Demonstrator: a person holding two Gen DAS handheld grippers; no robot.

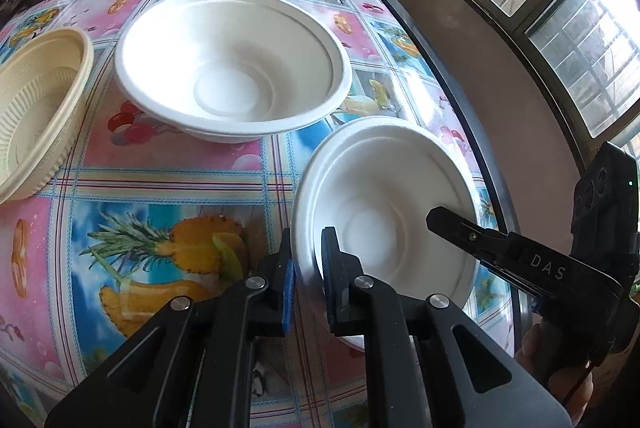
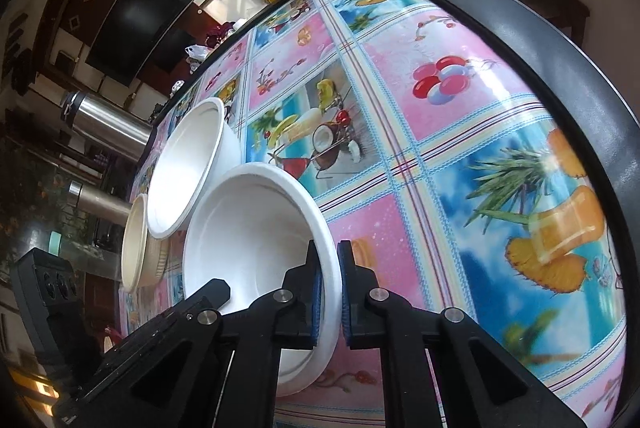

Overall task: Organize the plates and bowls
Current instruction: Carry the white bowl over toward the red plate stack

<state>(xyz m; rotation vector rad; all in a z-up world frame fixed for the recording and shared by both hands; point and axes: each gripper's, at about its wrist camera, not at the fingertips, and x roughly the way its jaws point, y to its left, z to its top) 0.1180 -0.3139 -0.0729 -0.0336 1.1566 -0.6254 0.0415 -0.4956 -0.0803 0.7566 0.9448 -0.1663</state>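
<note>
Nearest, the left gripper has its black fingers, faced with ribbed blue pads, set narrowly apart on either side of the near rim of the small white bowl; one pad lies outside the wall and one inside, with a sliver of gap to the rim, so a firm pinch cannot be told. At the opposite rim, the right gripper has its blue-padded fingers closed to a thin slot with the same bowl's rolled edge pressed between them. This bowl is matte moulded foam or pulp, round, with stepped rings down to a flat base, and sits near the counter's dark raised edge. The counter is covered in glossy plastic cloth printed with pink and blue squares of pineapples, cherries and drinks. Just beyond stands a larger white bowl of the same matte material, wide-lipped and upright, close to the small one but apart. To its left sits a cream plastic bowl with fine vertical ribs. Farther off, two steel flasks stand past the counter.
</note>
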